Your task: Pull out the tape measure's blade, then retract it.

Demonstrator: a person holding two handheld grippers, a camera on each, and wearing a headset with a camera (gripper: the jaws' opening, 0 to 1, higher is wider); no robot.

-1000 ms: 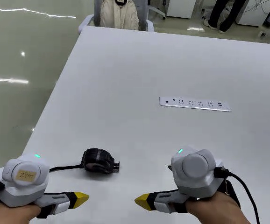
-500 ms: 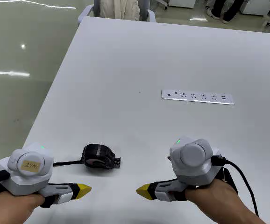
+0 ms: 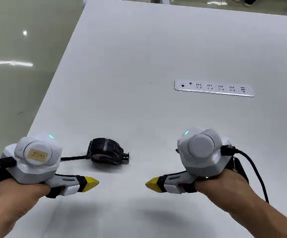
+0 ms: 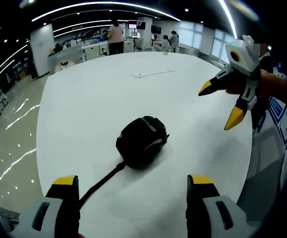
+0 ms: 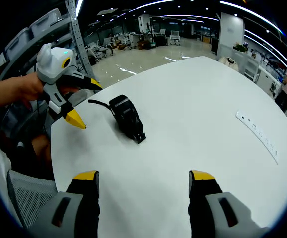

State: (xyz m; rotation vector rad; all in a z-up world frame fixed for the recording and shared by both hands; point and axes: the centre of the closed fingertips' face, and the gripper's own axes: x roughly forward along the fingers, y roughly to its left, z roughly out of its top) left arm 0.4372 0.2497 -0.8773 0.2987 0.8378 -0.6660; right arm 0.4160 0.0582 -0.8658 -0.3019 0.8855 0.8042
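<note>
A black tape measure (image 3: 106,150) lies near the left edge of the white table (image 3: 148,59), its black strap trailing left. The blade is inside the case. My left gripper (image 3: 89,184) hovers just in front and left of it, open and empty. In the left gripper view the tape measure (image 4: 141,140) sits ahead between the spread jaws (image 4: 132,182). My right gripper (image 3: 154,184) is open to the right, its tips pointing left toward the left gripper. The right gripper view has the tape measure (image 5: 127,118) ahead, beyond the open jaws (image 5: 143,176).
A white power strip (image 3: 213,88) lies flat further back on the right. The table's left edge runs close beside the tape measure, with glossy floor beyond. People and benches stand far off in the gripper views.
The head camera has tilted down, so the whole scene slid up. Both grippers have eased slightly forward. The tape measure has not moved.
</note>
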